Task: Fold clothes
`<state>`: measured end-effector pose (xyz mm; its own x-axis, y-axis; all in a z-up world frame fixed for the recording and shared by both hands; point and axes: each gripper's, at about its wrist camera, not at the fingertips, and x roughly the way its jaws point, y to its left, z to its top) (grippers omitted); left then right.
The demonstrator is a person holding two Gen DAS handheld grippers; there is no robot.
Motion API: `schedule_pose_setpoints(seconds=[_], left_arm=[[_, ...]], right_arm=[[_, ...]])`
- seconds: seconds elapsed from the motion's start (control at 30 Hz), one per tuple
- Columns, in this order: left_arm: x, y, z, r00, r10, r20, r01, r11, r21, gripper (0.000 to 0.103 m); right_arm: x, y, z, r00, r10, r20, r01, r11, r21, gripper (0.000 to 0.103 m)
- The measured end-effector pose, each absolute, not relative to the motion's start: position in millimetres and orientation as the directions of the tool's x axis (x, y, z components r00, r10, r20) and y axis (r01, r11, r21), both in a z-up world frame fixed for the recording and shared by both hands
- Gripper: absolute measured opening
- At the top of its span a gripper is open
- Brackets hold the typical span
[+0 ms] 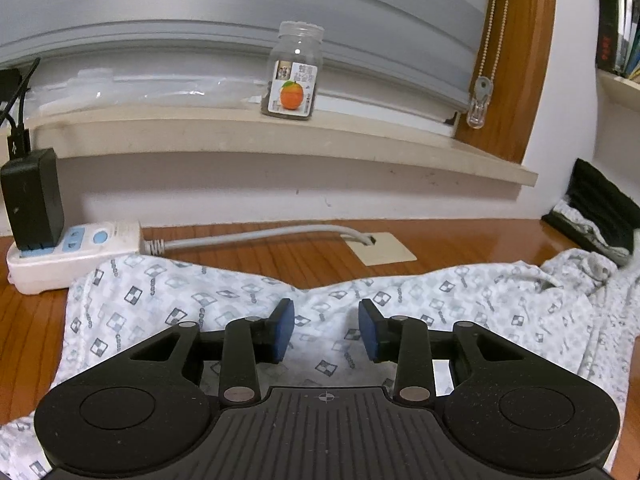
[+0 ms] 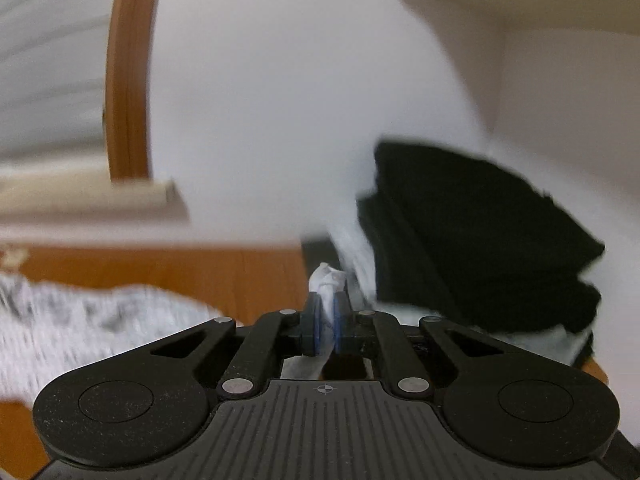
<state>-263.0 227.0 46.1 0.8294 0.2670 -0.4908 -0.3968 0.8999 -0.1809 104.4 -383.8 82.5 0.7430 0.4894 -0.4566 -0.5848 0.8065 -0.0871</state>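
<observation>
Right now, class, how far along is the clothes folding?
Done: a folded dark pile sits by the wall. In hand: the right gripper pinches white fabric, while the left gripper is open over the patterned garment. Left: that garment lies spread and unfolded.

- Thin printed cloth, the garment [image 1: 224, 300], lies creased under the parted blue pads of the matt black plastic left gripper [image 1: 326, 334].
- Glossy varnished wood: the table [image 1: 280, 252] beyond the jaws.
- Clear jar [image 1: 294, 72], paper label, on a matt stone-look sill [image 1: 280, 136].
- Right gripper [image 2: 326, 326] pinches white cloth; dark, matt folded fabric [image 2: 480, 232] beyond its jaws, to the right.
</observation>
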Motion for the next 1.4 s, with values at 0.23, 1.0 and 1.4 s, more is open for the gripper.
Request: schedule_pose_setpoints(seconds=[0.23, 1.0, 1.4], left_arm=[[-243.6, 204.6, 65.7, 0.849, 0.249, -0.467, -0.352, 0.924, -0.147, 0.057], [-10.0, 48.5, 55.7, 0.680, 0.016, -0.733, 0.101, 0.988, 0.116, 0.051], [-13.7, 76.7, 75.0, 0.741, 0.029, -0.670, 0.003, 0.999, 0.046, 0.005]], right_arm=[[109.6, -357.6, 67.0, 0.709, 0.486, -0.511, -0.605, 0.791, -0.087, 0.025], [146.0, -251.4, 5.7, 0.458, 0.521, -0.720, -0.825, 0.552, -0.125, 0.065], [154.9, -238.0, 18.0, 0.480, 0.557, -0.677, -0.829, 0.541, -0.143, 0.010]])
